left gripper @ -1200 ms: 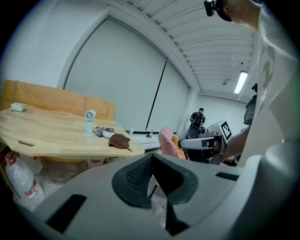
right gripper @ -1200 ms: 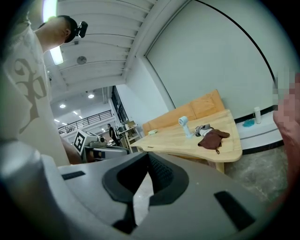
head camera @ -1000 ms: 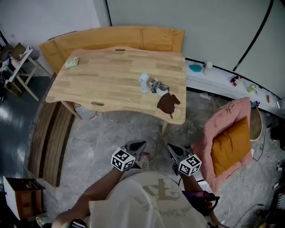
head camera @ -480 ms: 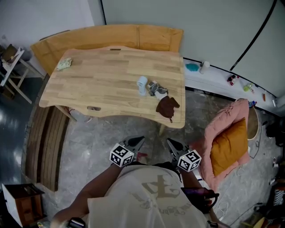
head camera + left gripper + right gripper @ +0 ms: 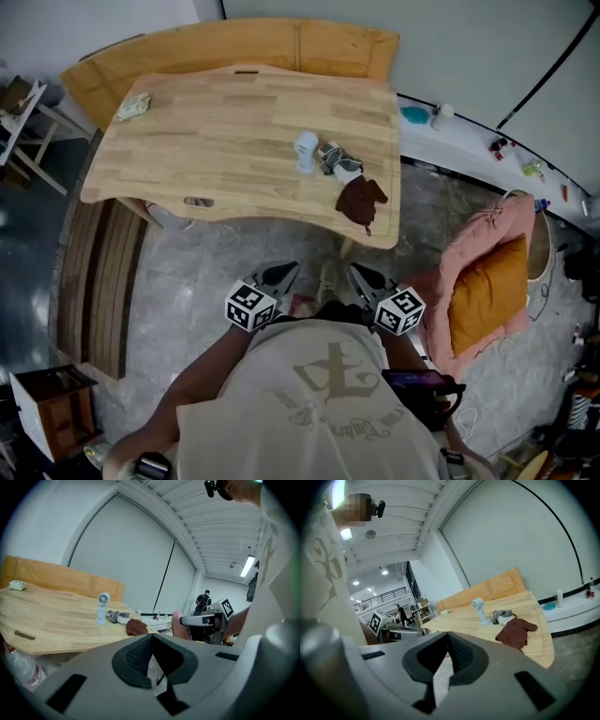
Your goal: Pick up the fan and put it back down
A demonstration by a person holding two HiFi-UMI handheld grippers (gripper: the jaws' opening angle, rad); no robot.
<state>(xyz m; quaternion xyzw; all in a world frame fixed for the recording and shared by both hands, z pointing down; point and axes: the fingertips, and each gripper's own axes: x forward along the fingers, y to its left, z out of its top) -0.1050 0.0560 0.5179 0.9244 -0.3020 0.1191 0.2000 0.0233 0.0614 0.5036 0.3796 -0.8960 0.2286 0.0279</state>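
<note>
A small white fan (image 5: 306, 150) stands upright right of the middle of the wooden table (image 5: 206, 141). It also shows in the left gripper view (image 5: 102, 606) and the right gripper view (image 5: 479, 609). My left gripper (image 5: 284, 273) and right gripper (image 5: 359, 275) are held side by side over the floor, short of the table's near edge and well away from the fan. Both point toward the table. The left gripper (image 5: 151, 637) has its jaws together with nothing in them. The right gripper (image 5: 447, 635) also looks shut and empty.
A brown cloth (image 5: 360, 200) and a grey-white bundle (image 5: 335, 161) lie just right of the fan. A crumpled greenish item (image 5: 132, 106) sits at the table's far left. A wooden bench (image 5: 234, 47) stands behind, a pink and orange cushion (image 5: 487, 300) on the floor at right.
Both grippers have moved forward toward the table's near edge together with the person. Their jaws stay together. The fan has not moved.
</note>
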